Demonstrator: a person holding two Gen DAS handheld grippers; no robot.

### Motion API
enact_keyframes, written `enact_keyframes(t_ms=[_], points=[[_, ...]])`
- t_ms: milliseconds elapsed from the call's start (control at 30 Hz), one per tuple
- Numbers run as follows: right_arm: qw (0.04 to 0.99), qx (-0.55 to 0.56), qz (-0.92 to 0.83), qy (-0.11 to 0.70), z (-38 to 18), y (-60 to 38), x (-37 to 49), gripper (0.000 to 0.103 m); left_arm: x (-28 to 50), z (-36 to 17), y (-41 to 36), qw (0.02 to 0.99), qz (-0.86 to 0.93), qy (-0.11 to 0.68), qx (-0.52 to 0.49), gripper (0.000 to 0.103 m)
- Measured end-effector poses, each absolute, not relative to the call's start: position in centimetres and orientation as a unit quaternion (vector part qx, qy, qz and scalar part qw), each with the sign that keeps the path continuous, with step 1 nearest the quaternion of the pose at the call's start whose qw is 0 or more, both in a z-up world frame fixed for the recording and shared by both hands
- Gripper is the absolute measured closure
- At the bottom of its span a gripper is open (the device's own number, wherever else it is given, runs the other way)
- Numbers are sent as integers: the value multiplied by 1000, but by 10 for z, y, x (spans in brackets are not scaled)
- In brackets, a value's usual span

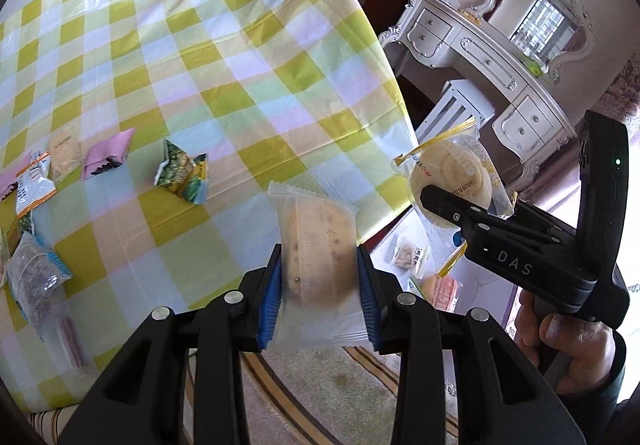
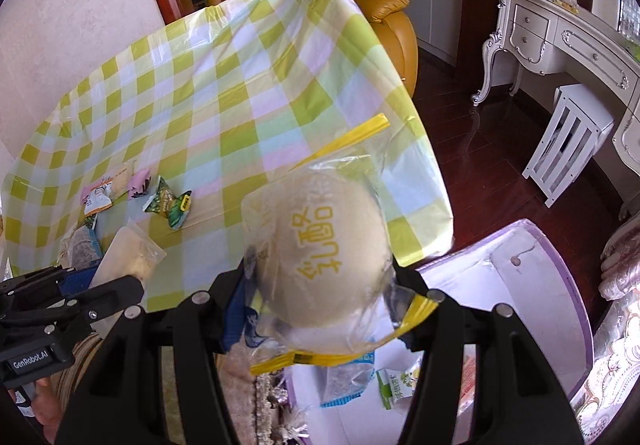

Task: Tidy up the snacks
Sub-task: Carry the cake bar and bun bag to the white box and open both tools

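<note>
on my far left the checked tablecloth [image 1: 208,57] carries the snacks not yet picked up: a grey packet with a blue edge [image 1: 34,277] at the near rim, a white and orange packet [image 1: 34,185] beside a pale wrapped biscuit [image 1: 64,155], a pink wrapper [image 1: 108,153] just right of those, and a green packet [image 1: 182,175] lying alone further toward the middle. moving right, my left gripper [image 1: 318,285] is clamped on a clear-wrapped speckled cake [image 1: 316,245]; the blue pads [image 1: 270,297] press both sides of the wrapper and the cake stands up off the cloth, over the table's near edge. further right, my right gripper [image 2: 320,285] is closed around a round pale bun in a clear bag with yellow trim [image 2: 320,253], yellow characters showing on its top, and a hand [image 1: 568,341] grips the handle. the bun hangs beyond the table's right edge, above a white box with a purple rim [image 2: 560,265] on the floor. inside the box i see a green and white packet [image 2: 396,381] and a blue-edged packet [image 2: 348,381]. at the far right stand a white dressing table [image 2: 560,41] and a white stool [image 2: 568,137].
</note>
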State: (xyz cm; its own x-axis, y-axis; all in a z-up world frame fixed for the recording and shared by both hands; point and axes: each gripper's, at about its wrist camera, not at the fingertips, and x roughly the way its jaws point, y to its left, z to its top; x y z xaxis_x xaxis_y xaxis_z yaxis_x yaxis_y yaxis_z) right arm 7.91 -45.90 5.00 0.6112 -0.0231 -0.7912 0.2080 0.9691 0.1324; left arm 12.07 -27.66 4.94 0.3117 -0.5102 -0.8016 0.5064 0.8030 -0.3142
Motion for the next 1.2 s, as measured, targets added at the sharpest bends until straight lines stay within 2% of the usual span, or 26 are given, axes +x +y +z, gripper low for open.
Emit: enact_keyframes(t_ms=[533, 1067, 1133, 1200], points=[[852, 151, -173, 471, -12, -565, 30, 45, 99, -4, -416, 704, -409, 565, 130, 69], [818, 172, -203, 511, -60, -590, 29, 44, 97, -50, -469, 646, -420, 608, 191, 68], [815, 173, -205, 514, -60, -591, 29, 42, 98, -50, -466, 645, -422, 608, 188, 62], [817, 173, -206, 510, -57, -591, 30, 38, 98, -47, -466, 649, -428, 603, 179, 46]])
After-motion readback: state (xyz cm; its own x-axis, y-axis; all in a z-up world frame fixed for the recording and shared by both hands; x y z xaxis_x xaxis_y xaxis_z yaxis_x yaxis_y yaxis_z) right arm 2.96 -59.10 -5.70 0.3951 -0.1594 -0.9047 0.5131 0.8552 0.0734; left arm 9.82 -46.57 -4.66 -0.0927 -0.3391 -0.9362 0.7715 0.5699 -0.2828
